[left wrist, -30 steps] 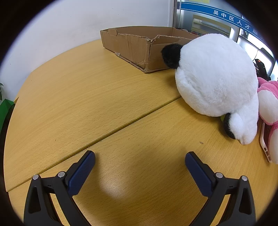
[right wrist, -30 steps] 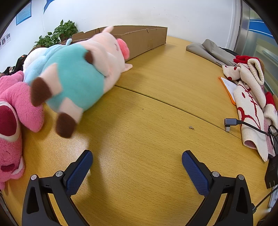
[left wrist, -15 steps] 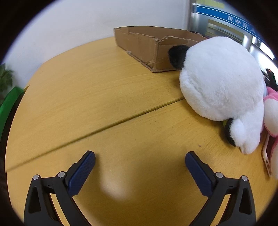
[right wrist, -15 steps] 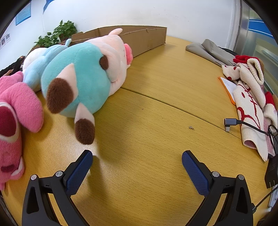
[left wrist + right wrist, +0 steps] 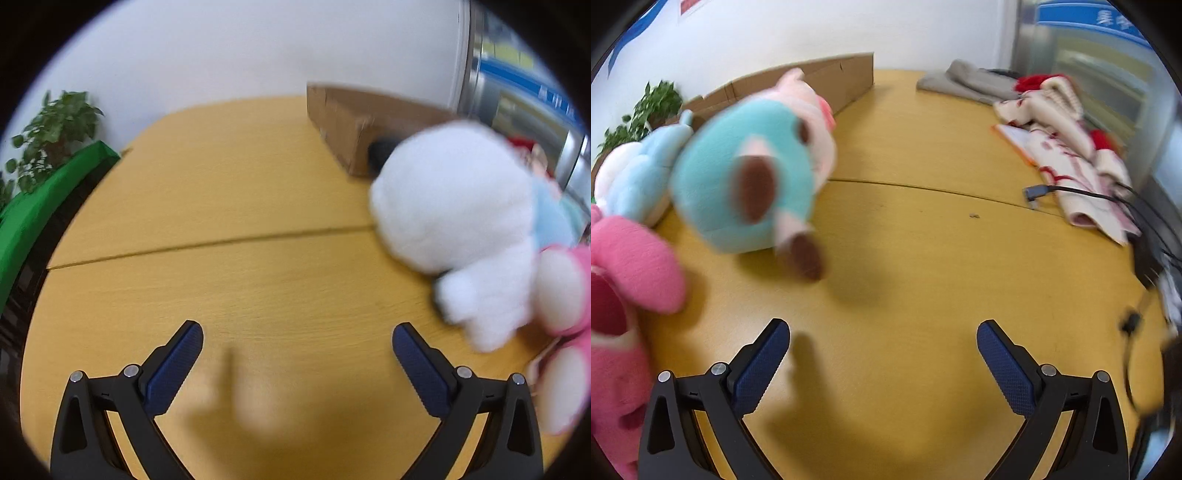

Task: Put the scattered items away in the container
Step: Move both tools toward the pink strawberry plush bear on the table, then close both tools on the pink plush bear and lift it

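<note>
Over the yellow bench both sets of tongs hang wide apart and empty, left tongs and right tongs. Cardboard box sits at the far side, with the white plush lying right against its corner. Teal pig plush sprawls near the pink plush. The risk I see: soft, round bodies could slip from a shallow pinch, and that cable could snag a wide swing.

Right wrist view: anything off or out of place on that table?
Yes. The teal pig plush lies tipped on its side outside the box, feet toward the camera, crowded against a pink plush. A loose cable trails across the knit cloth at right. Both tongs are open and empty.
</note>
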